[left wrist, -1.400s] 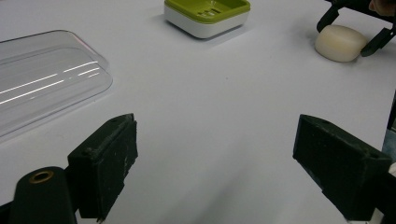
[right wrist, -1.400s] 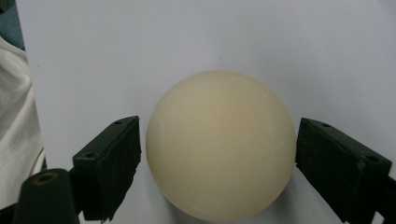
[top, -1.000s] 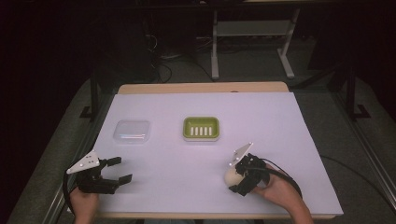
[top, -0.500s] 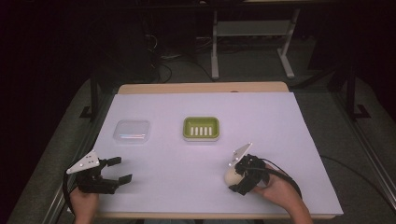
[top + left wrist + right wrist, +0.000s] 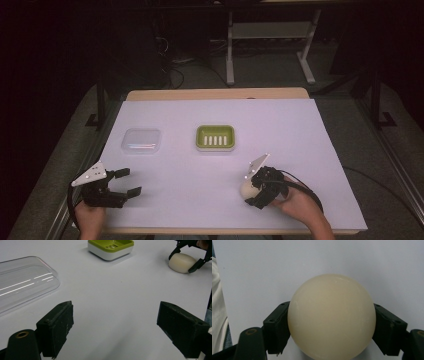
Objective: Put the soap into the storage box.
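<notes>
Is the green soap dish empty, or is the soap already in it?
Empty. The green soap dish shows only its bare slotted tray, and the cream soap sits apart on the table, between the right gripper's jaws.

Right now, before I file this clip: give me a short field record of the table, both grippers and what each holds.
surface: white table
left gripper: open, empty, near left front edge
right gripper: jaws around cream soap bar, low over the table
soap dish: green, slotted, empty, mid-table
clear lid: lying flat left of dish
</notes>
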The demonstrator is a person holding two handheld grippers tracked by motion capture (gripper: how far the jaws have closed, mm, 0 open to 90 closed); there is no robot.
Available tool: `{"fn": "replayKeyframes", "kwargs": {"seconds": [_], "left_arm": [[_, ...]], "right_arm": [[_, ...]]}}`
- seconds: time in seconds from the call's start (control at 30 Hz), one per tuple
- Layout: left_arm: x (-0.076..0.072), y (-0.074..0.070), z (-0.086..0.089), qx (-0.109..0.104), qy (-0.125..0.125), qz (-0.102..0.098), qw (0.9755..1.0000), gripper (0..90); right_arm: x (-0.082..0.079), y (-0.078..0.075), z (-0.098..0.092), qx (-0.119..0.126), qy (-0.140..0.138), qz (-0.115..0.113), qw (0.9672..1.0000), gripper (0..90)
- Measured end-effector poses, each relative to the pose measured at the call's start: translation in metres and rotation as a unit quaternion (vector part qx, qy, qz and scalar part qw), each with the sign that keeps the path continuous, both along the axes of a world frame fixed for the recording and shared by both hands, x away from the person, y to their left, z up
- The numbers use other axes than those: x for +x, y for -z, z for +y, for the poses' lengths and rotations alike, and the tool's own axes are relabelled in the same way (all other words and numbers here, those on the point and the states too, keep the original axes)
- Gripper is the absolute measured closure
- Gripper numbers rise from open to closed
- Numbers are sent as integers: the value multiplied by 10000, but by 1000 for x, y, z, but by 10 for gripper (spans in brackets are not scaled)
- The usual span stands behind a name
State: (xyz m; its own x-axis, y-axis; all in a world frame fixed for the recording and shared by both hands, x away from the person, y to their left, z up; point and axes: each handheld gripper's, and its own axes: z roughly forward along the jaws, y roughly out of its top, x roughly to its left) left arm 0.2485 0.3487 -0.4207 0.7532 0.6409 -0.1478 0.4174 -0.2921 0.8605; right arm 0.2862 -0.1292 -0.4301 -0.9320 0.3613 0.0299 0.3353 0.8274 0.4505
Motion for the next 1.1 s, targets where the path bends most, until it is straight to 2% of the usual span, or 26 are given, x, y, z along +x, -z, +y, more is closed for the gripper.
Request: {"fn": "replayKeyframes", "kwargs": {"seconds": [0.13, 0.33, 0.47, 1.1], "left_arm": [[0, 0, 0, -21, -23, 3, 10000, 132], [0, 0, 0, -49, -47, 0, 10000, 132], [-1, 0, 1, -48, -49, 7, 10000, 132], [-1, 0, 3, -113, -91, 1, 9999, 132]], "right_arm": [[-1, -1, 1, -60, -68, -78, 9999, 243], [0, -3, 1, -96, -85, -43, 9999, 244], [4, -10, 2, 81, -91, -48, 9999, 245], [27, -24, 16, 366, -293, 128, 9988, 245]]}}
